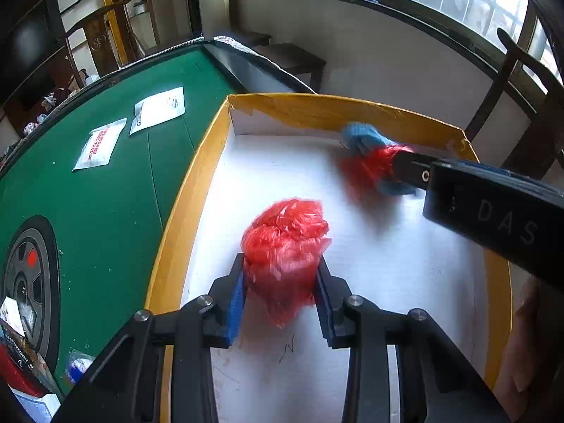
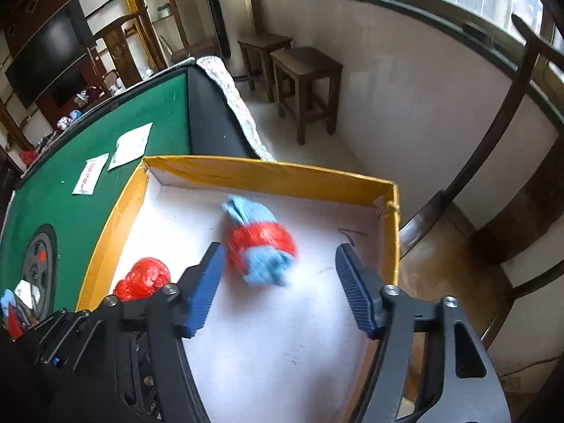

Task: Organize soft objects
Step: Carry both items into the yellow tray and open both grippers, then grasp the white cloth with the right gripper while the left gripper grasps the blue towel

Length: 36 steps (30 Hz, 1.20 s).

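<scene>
Resting in one yellow box (image 1: 211, 134) on the green surface (image 1: 105, 194): two soft bundles. Left hand-held gripper (image 1: 280, 282) clenched on the red bundle (image 1: 285, 232), lower centre. Right hand-held gripper (image 2: 280, 275) released; blue-red bundle (image 2: 259, 243) lies loose between its pads. Two white packets (image 1: 132, 127) upper left.

Left gripper (image 1: 282, 275): points steeply down, its blue pads (image 1: 235, 299) pressed on both sides of a red bag (image 1: 287, 243).
Right gripper (image 2: 280, 282): points steeply down, jaws apart, touching nothing.
</scene>
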Available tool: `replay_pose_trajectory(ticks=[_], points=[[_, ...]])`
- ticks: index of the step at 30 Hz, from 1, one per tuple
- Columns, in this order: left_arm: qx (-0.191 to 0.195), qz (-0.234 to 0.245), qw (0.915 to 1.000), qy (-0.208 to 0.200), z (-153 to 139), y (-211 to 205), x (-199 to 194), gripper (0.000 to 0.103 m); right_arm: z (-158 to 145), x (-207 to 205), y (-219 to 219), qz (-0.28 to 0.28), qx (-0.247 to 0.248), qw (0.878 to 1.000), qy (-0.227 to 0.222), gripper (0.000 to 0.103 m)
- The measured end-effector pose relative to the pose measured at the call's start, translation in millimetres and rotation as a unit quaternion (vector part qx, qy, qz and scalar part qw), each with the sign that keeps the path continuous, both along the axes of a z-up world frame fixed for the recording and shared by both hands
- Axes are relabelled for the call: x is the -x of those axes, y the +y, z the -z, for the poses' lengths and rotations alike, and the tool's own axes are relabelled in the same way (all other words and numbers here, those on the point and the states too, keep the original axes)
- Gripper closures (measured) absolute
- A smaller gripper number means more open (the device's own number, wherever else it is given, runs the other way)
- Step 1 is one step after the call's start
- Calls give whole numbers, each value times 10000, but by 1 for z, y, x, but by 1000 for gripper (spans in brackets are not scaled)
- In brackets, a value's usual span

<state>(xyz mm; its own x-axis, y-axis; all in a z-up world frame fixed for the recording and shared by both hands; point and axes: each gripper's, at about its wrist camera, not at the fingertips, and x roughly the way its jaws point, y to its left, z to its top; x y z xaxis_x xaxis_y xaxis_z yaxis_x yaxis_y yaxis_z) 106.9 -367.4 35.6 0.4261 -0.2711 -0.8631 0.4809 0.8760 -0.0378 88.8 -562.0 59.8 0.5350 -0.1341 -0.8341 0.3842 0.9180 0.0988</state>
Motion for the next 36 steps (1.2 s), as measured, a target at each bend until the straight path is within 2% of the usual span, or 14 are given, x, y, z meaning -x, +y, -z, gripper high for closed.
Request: replay_pose_trajectory(ticks=[6, 10, 12, 14, 15, 18, 21, 25, 29, 32, 34, 36], points=[[78, 98, 9997, -225, -13, 9, 13, 67, -11, 12, 2, 96, 85, 9997, -192, 37], [167, 185, 9994, -248, -22, 13, 20, 67, -28, 22, 18, 62, 693, 9973, -221, 37], [251, 181, 9991, -297, -26, 19, 24, 67, -37, 30, 27, 84, 818, 9961, -334, 37], [360, 194, 9986, -335, -31, 25, 30, 67, -45, 43, 35, 15, 731, 9957, -564, 37], [396, 215, 9985, -317, -31, 27, 29, 67, -50, 53, 39, -41, 596, 9946, -846, 37], [417, 237, 9985, -257, -30, 30, 29, 67, -55, 77, 39, 245, 388, 9899, -1341, 37], [460, 149, 9988, -124, -28, 27, 26, 66, -53, 89, 34, 556, 28, 9897, -1323, 37], [520, 162, 9981, 278, -17, 21, 18, 65, -54, 101, 33, 788, -123, 9883, -1304, 37], [711, 119, 9966, 400, -12, 35, 22, 65, -58, 119, 44, 615, 11, 9898, -1285, 37], [820, 84, 9964, 202, -22, 53, 32, 65, -60, 133, 57, 392, 256, 9893, -1382, 37], [835, 38, 9965, -67, -33, 66, 42, 64, -62, 148, 67, 193, 325, 9842, -1727, 37], [843, 65, 9963, -156, -40, 76, 50, 58, -62, 160, 77, 54, 368, 9796, -1973, 37]])
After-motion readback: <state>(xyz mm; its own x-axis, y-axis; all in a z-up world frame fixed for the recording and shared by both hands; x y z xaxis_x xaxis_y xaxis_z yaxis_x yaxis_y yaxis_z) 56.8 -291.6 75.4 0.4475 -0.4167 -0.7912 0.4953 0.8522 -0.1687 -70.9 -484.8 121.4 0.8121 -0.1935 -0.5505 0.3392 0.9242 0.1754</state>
